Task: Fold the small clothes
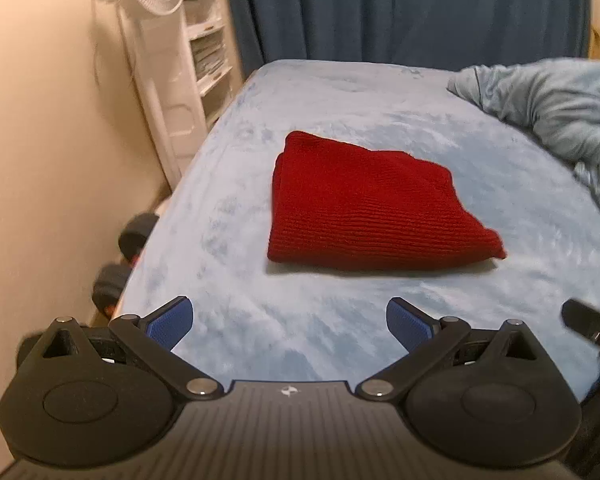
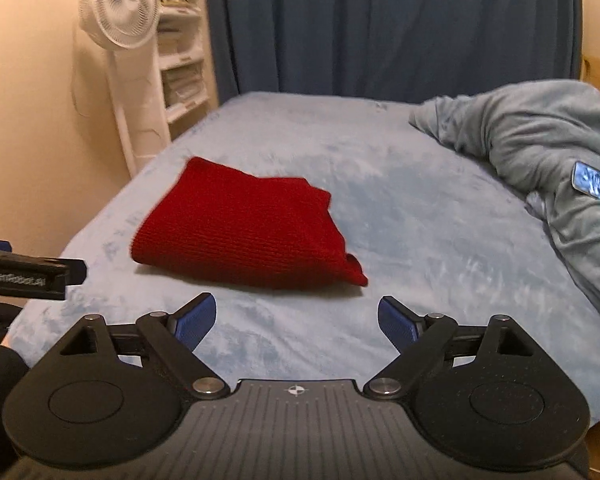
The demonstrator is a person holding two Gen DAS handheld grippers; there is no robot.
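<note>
A red knitted garment (image 1: 364, 208) lies folded into a thick, roughly square bundle on the pale blue bed cover (image 1: 300, 340). It also shows in the right wrist view (image 2: 244, 232), left of centre. My left gripper (image 1: 290, 320) is open and empty, held above the bed a short way in front of the garment's near edge. My right gripper (image 2: 296, 320) is open and empty, near the garment's right corner. Part of the left gripper (image 2: 32, 274) shows at the left edge of the right wrist view.
A rumpled grey-blue blanket (image 2: 540, 152) lies heaped on the bed's right side, with a phone (image 2: 596, 186) on it. A white standing fan (image 2: 120, 12) and white shelves (image 2: 180, 60) stand to the left by the wall. A dark blue curtain (image 2: 380, 28) hangs behind.
</note>
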